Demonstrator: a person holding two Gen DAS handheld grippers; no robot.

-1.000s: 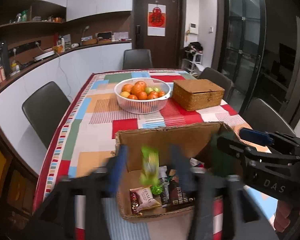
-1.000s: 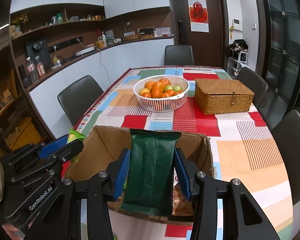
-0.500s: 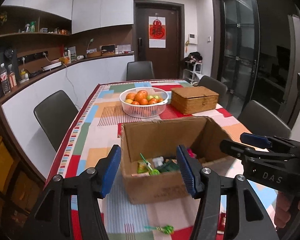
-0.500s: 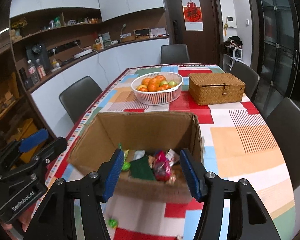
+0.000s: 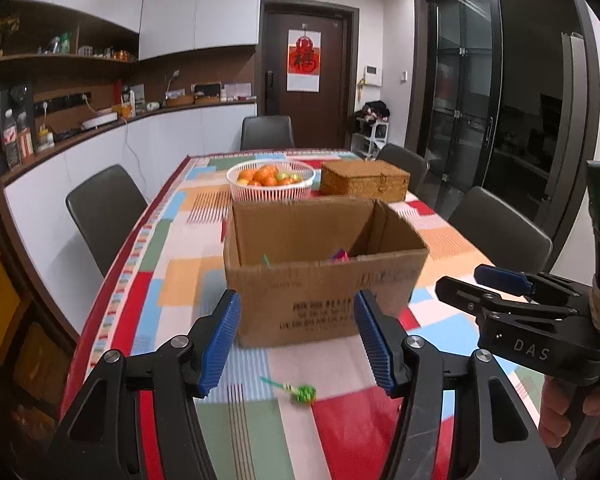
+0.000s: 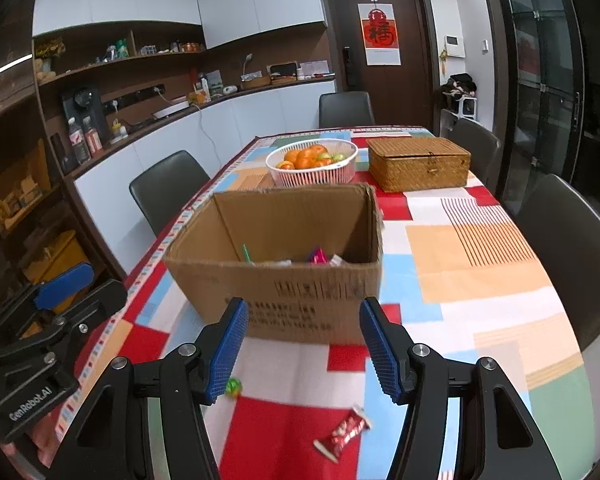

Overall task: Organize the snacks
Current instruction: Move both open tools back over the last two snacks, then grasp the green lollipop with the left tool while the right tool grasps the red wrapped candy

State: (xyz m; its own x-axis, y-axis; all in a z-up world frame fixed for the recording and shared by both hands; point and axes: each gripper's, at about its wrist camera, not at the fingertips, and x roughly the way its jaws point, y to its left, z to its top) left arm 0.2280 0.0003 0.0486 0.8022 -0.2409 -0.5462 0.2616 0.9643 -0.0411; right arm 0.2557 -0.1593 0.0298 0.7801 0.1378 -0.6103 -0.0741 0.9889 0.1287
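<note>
An open cardboard box point(image 5: 324, 280) point(image 6: 284, 276) stands on the patchwork tablecloth, and a pink wrapper point(image 6: 318, 256) and a green stick peek over its rim. My left gripper point(image 5: 298, 340) hovers open and empty in front of the box. My right gripper point(image 6: 304, 348) is likewise open with nothing between its blue pads. A green lollipop point(image 5: 304, 394) point(image 6: 233, 386) lies on the cloth in front of the box. Beside it lies a red wrapped snack bar point(image 6: 342, 434). Each gripper shows at the edge of the other's view: right gripper point(image 5: 464, 280), left gripper point(image 6: 92, 290).
Behind the box are a white basket of oranges point(image 5: 270, 180) and a wicker box point(image 5: 364, 180). Dark chairs point(image 5: 104, 208) ring the table. The table's left edge point(image 5: 112, 300) runs close by, with a counter and shelves beyond.
A second ago the right gripper held a green packet and the left a green sweet over the box. Both items fell in, and both grippers drew back, empty.
</note>
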